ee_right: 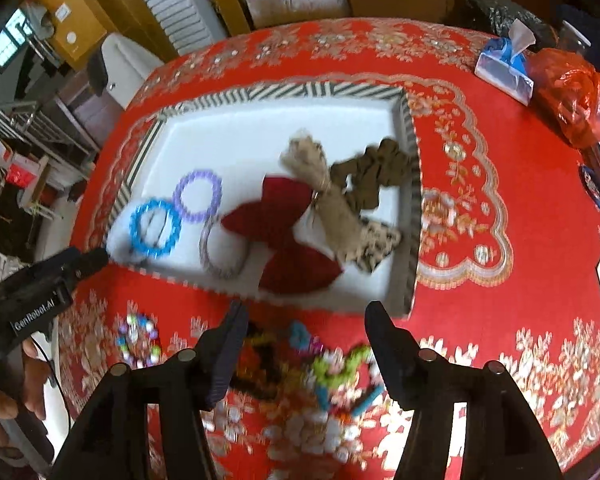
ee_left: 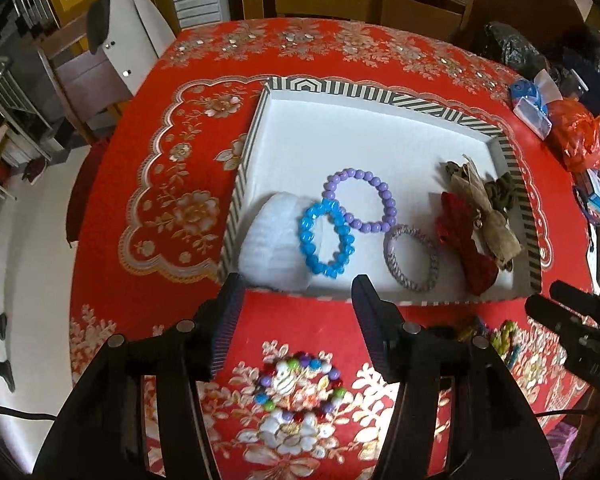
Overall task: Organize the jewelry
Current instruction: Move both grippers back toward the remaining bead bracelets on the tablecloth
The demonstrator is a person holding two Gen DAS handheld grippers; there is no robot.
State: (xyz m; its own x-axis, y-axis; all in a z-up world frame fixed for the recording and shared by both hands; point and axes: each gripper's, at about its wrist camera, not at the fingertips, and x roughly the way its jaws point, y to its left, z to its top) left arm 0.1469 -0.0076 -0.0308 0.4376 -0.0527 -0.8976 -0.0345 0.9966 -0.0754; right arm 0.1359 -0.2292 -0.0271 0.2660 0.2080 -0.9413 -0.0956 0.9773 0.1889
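Observation:
A striped box [ee_left: 244, 184] with a white floor holds a blue bead bracelet [ee_left: 327, 236], a purple bead bracelet [ee_left: 362, 200], a grey woven bangle [ee_left: 412, 258], a red bow [ee_left: 466, 248], a tan bow [ee_left: 488, 216] and a white puff [ee_left: 274, 244]. My left gripper [ee_left: 298, 284] hangs open above the box's near rim with nothing between its fingers. Below it a multicoloured bead bracelet [ee_left: 300, 388] lies on the red tablecloth. My right gripper [ee_right: 307, 312] is open too, over a blurred pile of colourful hair ties [ee_right: 324, 364] in front of the box.
A blue tissue pack [ee_right: 504, 68] and an orange plastic bag [ee_right: 572, 96] sit at the table's far right among other clutter. Chairs [ee_left: 112, 52] stand along the far and left sides. The table edge [ee_left: 76, 216] drops off on the left.

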